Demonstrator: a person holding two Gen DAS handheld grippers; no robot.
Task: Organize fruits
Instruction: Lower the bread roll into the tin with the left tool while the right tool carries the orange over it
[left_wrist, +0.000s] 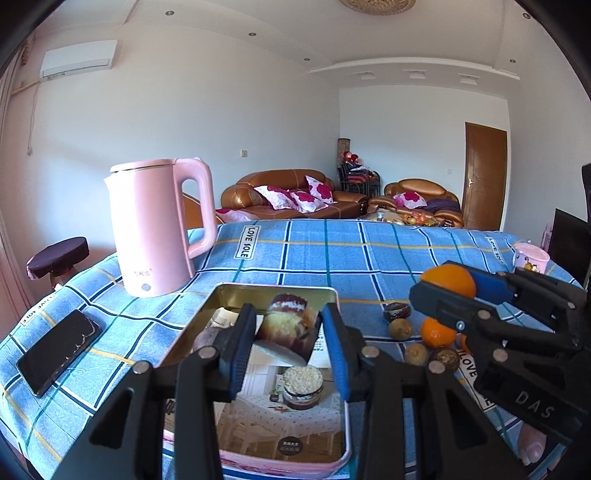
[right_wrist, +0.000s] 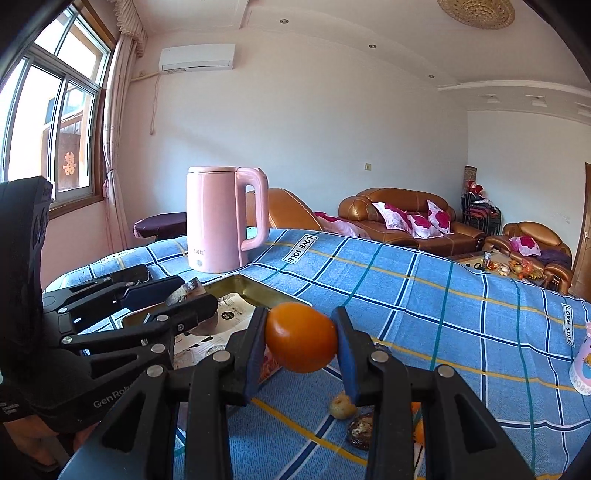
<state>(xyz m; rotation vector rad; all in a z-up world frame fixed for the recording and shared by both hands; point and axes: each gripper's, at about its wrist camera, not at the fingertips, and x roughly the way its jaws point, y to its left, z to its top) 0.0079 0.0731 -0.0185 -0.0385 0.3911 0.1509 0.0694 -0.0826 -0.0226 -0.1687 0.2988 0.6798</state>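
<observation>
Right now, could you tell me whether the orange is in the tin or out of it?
Out: the orange is clamped in the right gripper, above the cloth beside the tin.

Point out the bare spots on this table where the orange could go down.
Bare checked cloth stretches behind the tin, between the pink kettle and the pink cup. Crowded: right of the tin, where an orange and small brown fruits cluster under the right gripper's held orange.

Pink kettle; blue plaid tablecloth (yellow and white lines); orange fruit; blue-padded black left claw.
</observation>
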